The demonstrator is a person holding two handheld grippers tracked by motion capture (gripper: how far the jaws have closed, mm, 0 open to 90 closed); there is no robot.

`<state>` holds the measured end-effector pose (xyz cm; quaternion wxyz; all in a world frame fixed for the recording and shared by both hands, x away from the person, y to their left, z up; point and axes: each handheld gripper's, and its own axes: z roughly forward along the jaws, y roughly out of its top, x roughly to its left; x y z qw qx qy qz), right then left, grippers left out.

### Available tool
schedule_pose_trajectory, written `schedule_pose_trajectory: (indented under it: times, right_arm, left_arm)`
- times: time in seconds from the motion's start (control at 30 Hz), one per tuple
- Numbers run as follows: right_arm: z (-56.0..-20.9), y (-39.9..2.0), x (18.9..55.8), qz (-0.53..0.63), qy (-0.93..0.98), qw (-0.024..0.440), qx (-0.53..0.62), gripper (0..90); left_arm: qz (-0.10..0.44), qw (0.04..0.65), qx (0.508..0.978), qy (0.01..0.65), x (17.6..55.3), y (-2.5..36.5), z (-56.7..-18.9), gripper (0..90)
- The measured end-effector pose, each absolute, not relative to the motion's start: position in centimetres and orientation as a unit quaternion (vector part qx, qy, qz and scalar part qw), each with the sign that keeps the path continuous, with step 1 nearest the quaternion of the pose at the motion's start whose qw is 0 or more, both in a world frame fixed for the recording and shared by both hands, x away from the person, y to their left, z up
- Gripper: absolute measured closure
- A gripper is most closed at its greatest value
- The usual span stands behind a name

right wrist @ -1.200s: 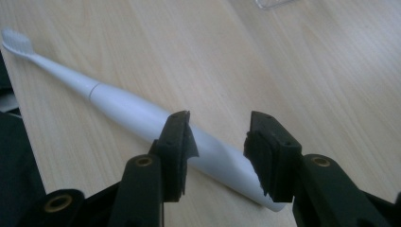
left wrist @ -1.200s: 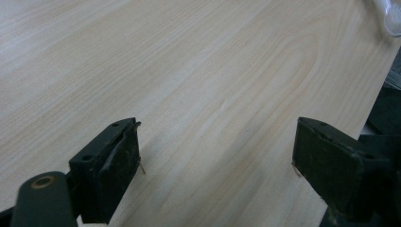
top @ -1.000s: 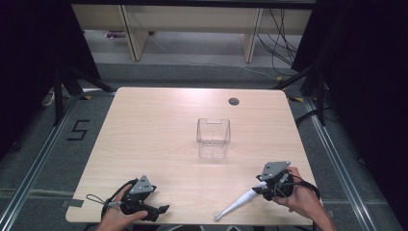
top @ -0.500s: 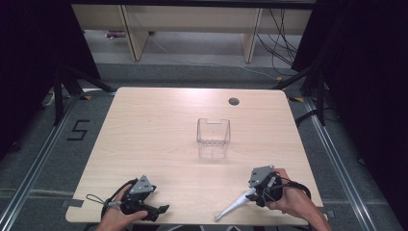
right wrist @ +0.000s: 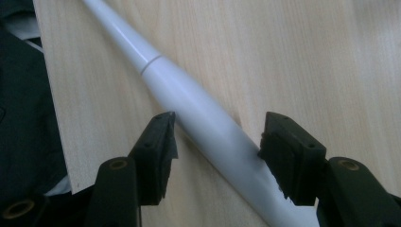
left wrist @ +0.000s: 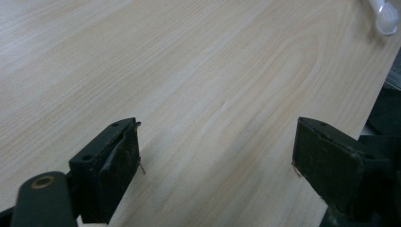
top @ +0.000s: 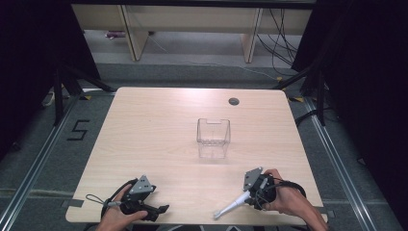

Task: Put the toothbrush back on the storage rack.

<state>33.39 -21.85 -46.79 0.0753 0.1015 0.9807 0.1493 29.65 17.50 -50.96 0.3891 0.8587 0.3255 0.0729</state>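
White tapered tool, long and smooth: flat on the surface, near its front edge, well in front of the clear plastic box and a little right of it. Thin end toward the front edge, thick end running back between the jaws of the right gripper. Seen close in the right gripper view: a fine ring line round the body where the thin part widens, the thick part slanting across between the two black pads. Right pad just at the tool's side, left pad with a visible gap beside it; jaws just now spreading wider, the tool between them but not clamped, so released. Right hand wrapped round the gripper's body, low over the surface, in front and right of the box.

Left gripper in front and left of the box, near the front edge, held in the left hand, a cable looping off to its left. Jaws wide apart in the left gripper view, bare wood grain between them, grasping nothing; tip of the white tool at that view's upper right corner.

Box upright near the middle of the surface, open at the top. Small dark round hole in the surface behind the box, slightly right of it.
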Motion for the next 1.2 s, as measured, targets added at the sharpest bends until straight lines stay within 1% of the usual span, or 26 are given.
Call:
schedule_pose_trajectory:
  times: [0.13,0.2,0.33,0.4,0.43,0.47,0.57,0.63,0.73,0.8,0.87,0.93,1.1,1.2]
  right_arm:
    - [-47.1,-21.9,33.7,0.137,0.983,0.069,0.099,45.7]
    - [-47.1,-21.9,33.6,0.133,0.982,0.068,0.113,46.2]
    - [-47.4,-21.7,33.8,0.125,0.985,0.066,0.099,47.9]
    - [-47.5,-21.7,33.9,0.122,0.986,0.068,0.092,49.9]
    - [-47.5,-21.6,34.0,0.118,0.987,0.066,0.092,51.0]
    - [-47.5,-21.6,34.0,0.118,0.987,0.066,0.092,51.0]
    - [-47.3,-21.6,33.9,0.100,0.986,0.065,0.117,53.1]
    - [-47.3,-21.4,34.2,0.096,0.988,0.061,0.105,56.4]
    - [-47.3,-21.3,34.3,0.085,0.990,0.059,0.099,57.7]
    - [-47.5,-21.2,34.4,0.080,0.991,0.053,0.094,58.5]
    - [-47.4,-21.1,34.3,0.067,0.990,0.045,0.113,59.5]
    - [-47.4,-21.0,34.5,0.066,0.992,0.042,0.097,60.1]
    - [-47.4,-20.6,34.7,0.051,0.992,0.021,0.113,64.6]
    - [-47.4,-20.5,35.0,0.050,0.993,0.018,0.103,65.1]
  left_arm:
    - [0.082,0.381,0.865,0.317,29.8,17.7,-50.9,15.0]
    - [0.082,0.382,0.864,0.317,29.8,17.7,-50.9,15.0]
    - [0.075,0.385,0.861,0.323,29.7,17.6,-50.9,15.0]
    - [0.082,0.380,0.865,0.317,29.8,17.7,-50.9,15.0]
    - [0.073,0.390,0.858,0.326,29.6,17.5,-51.0,15.0]
    - [0.080,0.382,0.864,0.319,29.8,17.6,-50.9,15.0]
    - [0.081,0.380,0.865,0.317,29.8,17.7,-50.9,15.0]
    - [0.081,0.379,0.865,0.317,29.8,17.7,-50.9,15.0]
    - [0.081,0.380,0.865,0.317,29.8,17.6,-50.9,15.0]
    - [0.081,0.380,0.865,0.317,29.8,17.7,-50.9,15.0]
    - [0.073,0.384,0.863,0.321,29.7,17.6,-50.9,15.0]
    - [0.073,0.383,0.864,0.319,29.7,17.6,-50.9,15.0]
    - [0.079,0.381,0.865,0.318,29.8,17.6,-50.9,15.0]
    - [0.079,0.382,0.864,0.318,29.8,17.6,-50.9,15.0]
